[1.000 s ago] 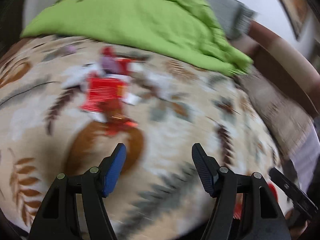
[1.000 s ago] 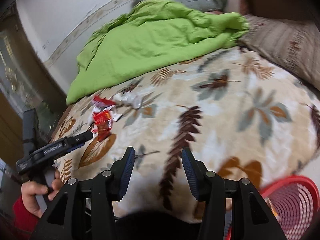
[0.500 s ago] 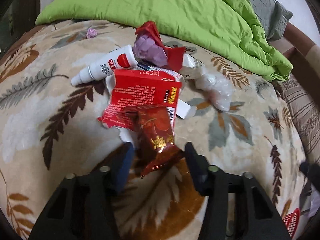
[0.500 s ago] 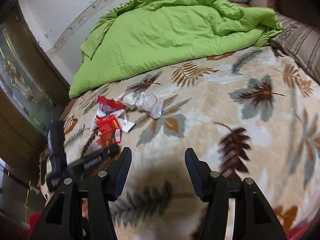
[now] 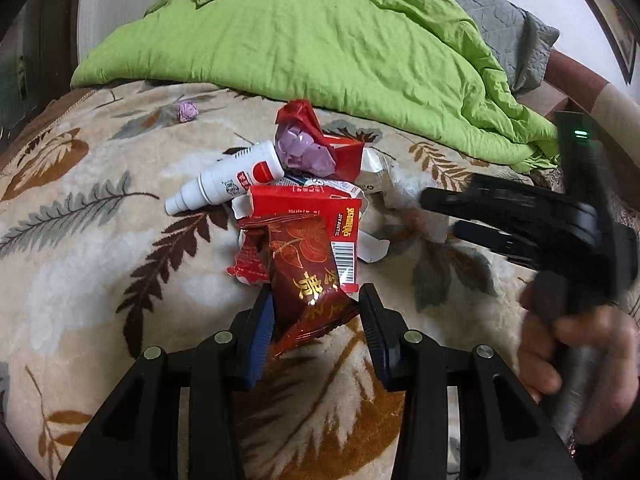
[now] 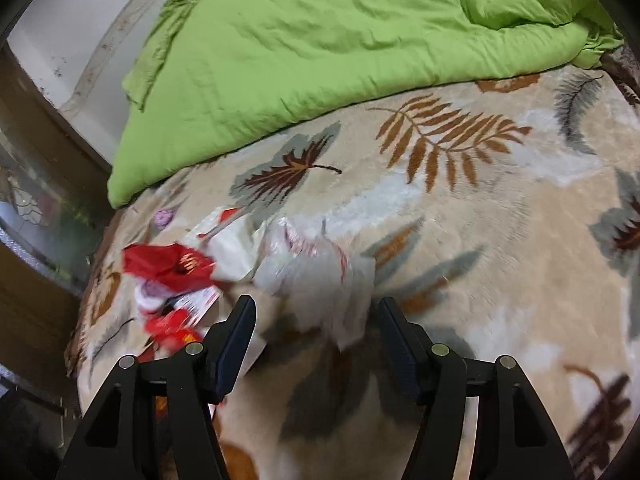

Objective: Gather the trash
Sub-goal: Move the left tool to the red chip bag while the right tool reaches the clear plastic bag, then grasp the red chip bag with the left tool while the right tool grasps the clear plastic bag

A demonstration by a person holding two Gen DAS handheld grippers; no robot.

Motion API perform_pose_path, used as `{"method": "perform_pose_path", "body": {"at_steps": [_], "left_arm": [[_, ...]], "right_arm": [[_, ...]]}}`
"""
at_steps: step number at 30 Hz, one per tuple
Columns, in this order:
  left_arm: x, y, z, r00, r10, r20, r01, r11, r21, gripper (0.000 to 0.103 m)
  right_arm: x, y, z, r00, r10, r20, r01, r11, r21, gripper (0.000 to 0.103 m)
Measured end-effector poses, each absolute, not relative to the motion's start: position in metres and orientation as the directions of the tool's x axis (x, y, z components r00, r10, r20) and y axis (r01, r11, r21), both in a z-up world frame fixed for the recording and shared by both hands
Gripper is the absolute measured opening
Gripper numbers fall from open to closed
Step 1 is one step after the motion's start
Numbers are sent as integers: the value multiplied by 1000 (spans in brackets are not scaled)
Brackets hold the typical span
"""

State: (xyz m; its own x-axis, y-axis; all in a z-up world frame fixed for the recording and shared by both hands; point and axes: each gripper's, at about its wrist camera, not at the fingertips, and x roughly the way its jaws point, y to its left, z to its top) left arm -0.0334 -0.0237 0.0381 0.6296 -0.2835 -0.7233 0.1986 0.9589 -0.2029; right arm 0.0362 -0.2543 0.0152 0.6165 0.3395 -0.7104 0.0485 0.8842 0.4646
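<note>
A pile of trash lies on the leaf-patterned blanket [image 5: 100, 272]. My left gripper [image 5: 316, 312] has its jaws closing on the near end of a dark red snack wrapper [image 5: 308, 276], and both pads touch its sides. Behind it lie a flattened red carton [image 5: 304, 200], a white bottle [image 5: 228, 180] and a red wrapper around crumpled purple paper [image 5: 308, 148]. My right gripper [image 6: 316, 308] is over a crumpled clear plastic bag [image 6: 316, 272]. Its jaws are opening, and the bag's near end lies loose between the tips. In the left wrist view it shows as a blurred right gripper [image 5: 440, 216].
A green quilt [image 5: 320, 40] is heaped along the far side of the bed, with a grey pillow [image 5: 500, 16] behind it. A small purple paper ball [image 5: 188, 111] lies apart at the far left. A hand [image 5: 580, 340] holds the right gripper's handle. Dark wooden furniture [image 6: 36, 288] stands left of the bed.
The left gripper has come down onto the dark red wrapper and narrowed around it. The right gripper has swept left across the bed to the trash pile, and its jaws have widened.
</note>
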Motion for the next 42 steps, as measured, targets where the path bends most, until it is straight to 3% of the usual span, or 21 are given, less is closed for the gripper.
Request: {"method": "perform_pose_path", "body": {"at_steps": [1,3,6,25,42], "left_arm": [[-34,-24,39,633,-283,-721,202,959,-200,41],[-35,-22,41,638,-283,-716,203,959,-198,41],[-37,-21,43,649,-276,-709,198,961,-192,41],[-99,-19,74,781,-132,-610,176,984,11,41],[-164,-8,86,832,-46,-553,144,980,136,41]], "right_arm": [[41,-252,11,613,342,-713,52,882,468,47],[43,-250,5,600,361,-714,52,873,485,26],[33,-249,7,611,356,-707,45,876,480,19],[-149,-237,69,755,268,-598,9,908,418,16],[-202,-226,72,777,306,-550,-55,904,425,16]]}}
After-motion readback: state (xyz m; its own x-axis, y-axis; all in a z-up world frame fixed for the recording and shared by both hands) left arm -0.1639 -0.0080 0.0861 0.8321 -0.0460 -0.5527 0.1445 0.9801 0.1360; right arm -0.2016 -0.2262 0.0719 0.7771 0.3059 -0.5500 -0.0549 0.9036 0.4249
